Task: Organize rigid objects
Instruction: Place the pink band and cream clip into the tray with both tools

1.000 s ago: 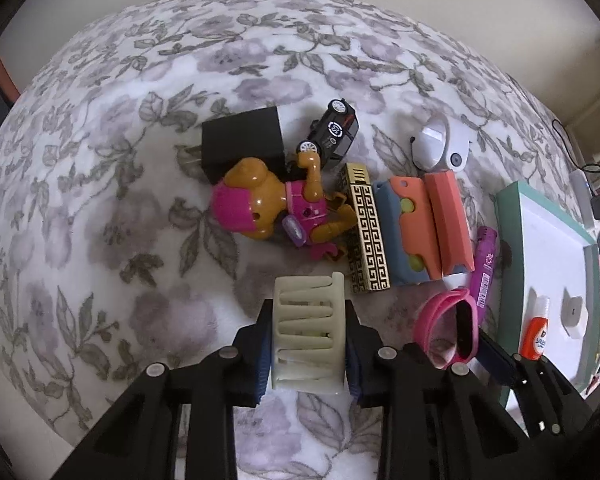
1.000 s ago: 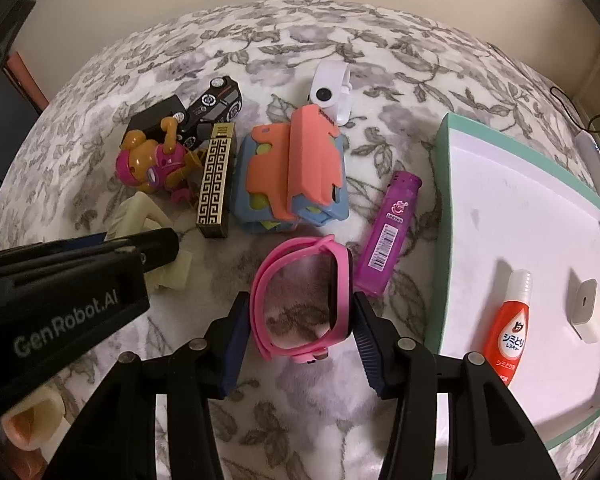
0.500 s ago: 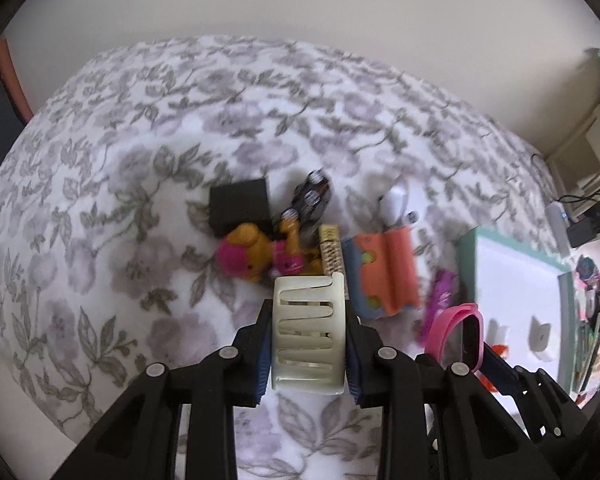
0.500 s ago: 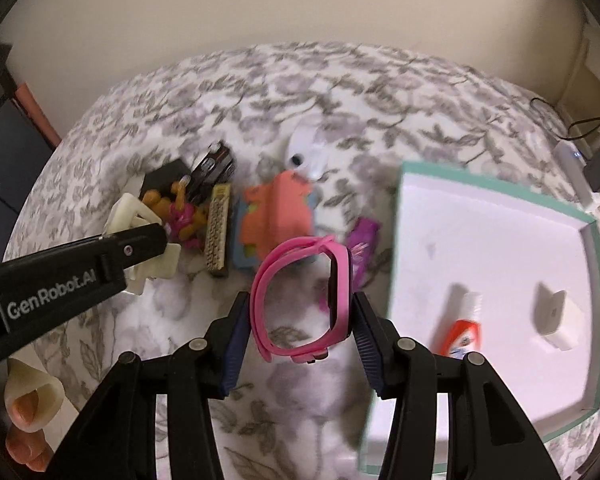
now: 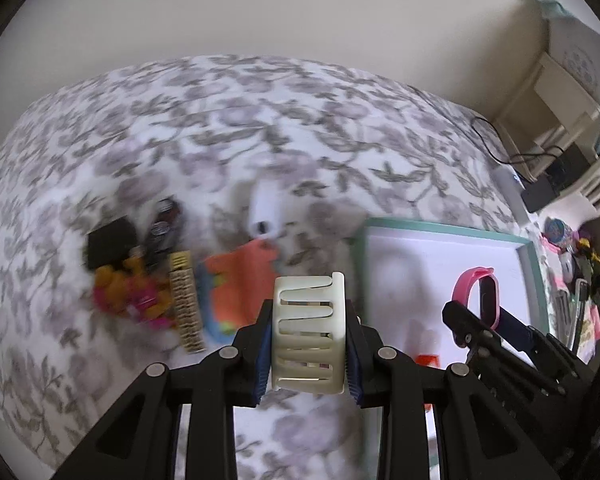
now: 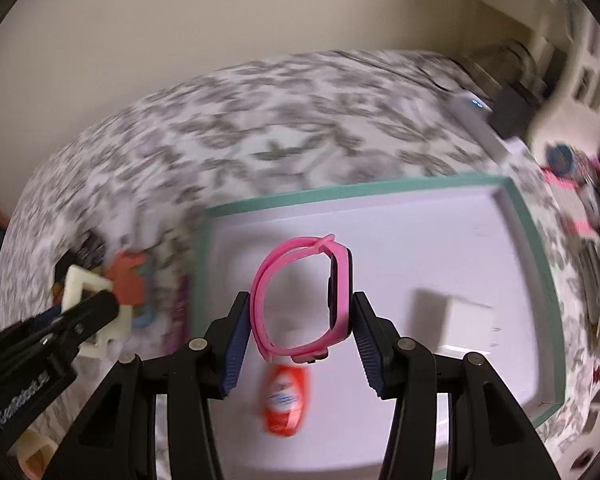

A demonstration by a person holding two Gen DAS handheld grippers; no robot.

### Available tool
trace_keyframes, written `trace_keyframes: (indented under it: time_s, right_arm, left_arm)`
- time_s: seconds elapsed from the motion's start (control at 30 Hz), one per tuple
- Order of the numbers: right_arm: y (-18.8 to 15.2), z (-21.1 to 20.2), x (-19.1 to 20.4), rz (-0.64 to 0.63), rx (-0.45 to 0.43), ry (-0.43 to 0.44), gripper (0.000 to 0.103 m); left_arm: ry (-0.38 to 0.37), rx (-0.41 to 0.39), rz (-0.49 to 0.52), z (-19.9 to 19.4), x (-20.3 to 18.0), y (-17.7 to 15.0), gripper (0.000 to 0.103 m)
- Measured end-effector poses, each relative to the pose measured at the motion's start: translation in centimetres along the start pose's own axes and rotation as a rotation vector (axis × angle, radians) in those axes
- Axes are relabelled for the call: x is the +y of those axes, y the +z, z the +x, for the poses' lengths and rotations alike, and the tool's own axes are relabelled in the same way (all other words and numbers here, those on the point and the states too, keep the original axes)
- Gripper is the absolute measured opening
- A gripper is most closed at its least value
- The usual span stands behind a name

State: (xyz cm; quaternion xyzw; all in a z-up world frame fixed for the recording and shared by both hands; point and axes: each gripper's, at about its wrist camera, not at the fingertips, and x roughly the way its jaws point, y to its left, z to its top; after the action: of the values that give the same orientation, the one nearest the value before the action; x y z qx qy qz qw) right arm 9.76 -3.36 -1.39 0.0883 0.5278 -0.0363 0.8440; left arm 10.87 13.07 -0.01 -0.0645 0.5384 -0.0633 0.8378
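The cream hair clip [image 5: 309, 334] with long wavy slots is pinched between the two fingers of the left hand-held gripper [image 5: 308, 350], up in the air above the flowery bed cover [image 5: 228, 120]; the pink watch band [image 6: 302, 298] with a dark screen stands on its edge, squeezed in the right hand-held gripper [image 6: 300, 320], over the white tray [image 6: 420, 216] with a green rim; in the tray lie a red and white glue bottle [image 6: 286, 400] and a small white block [image 6: 466, 322]; a blurry heap of toys [image 5: 172, 280] sits on the bed cover left of the tray
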Motion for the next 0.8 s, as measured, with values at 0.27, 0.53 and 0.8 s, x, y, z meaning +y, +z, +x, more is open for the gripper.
trace_keyframes:
  time_s: [0.27,0.53,0.8]
  right_arm:
    - [1.5,1.4,-5.6,0.107,0.013,-0.059,0.051]
    - [2.0,2.8,-7.3,0.134,0.039,-0.083,0.052]
    - [2.0,3.0,-7.4,0.13,0.052,-0.089,0.052]
  left_arm:
    - [-0.027,0.012,0.117,2.8,-5.9,1.2,0.033]
    - [-0.018,0.044,0.172,5.8,-8.2,0.6,0.034]
    - [-0.019,0.055,0.154,6.0,-7.7,0.6,0.057]
